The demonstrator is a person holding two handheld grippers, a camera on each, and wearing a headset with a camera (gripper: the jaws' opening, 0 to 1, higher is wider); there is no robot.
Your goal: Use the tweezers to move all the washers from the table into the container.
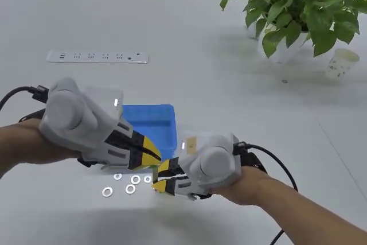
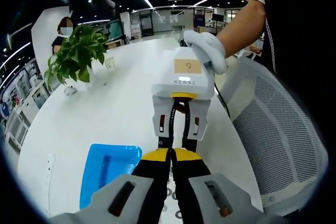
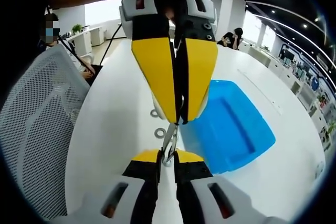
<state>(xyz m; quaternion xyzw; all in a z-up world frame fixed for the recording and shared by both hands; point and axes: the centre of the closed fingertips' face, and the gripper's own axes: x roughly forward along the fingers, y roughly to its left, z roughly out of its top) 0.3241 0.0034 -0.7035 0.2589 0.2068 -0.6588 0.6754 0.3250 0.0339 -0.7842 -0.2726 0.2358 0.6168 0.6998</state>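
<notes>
We see small silver washers (image 1: 130,189) lying flat on the white table (image 1: 229,113), just beside the open blue container (image 1: 153,127). Thin tweezers (image 3: 169,142) hang over them.

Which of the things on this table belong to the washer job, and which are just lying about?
For the job: tweezers, washers, blue container.
Lying about: power strip, potted plant, plastic cup.
</notes>
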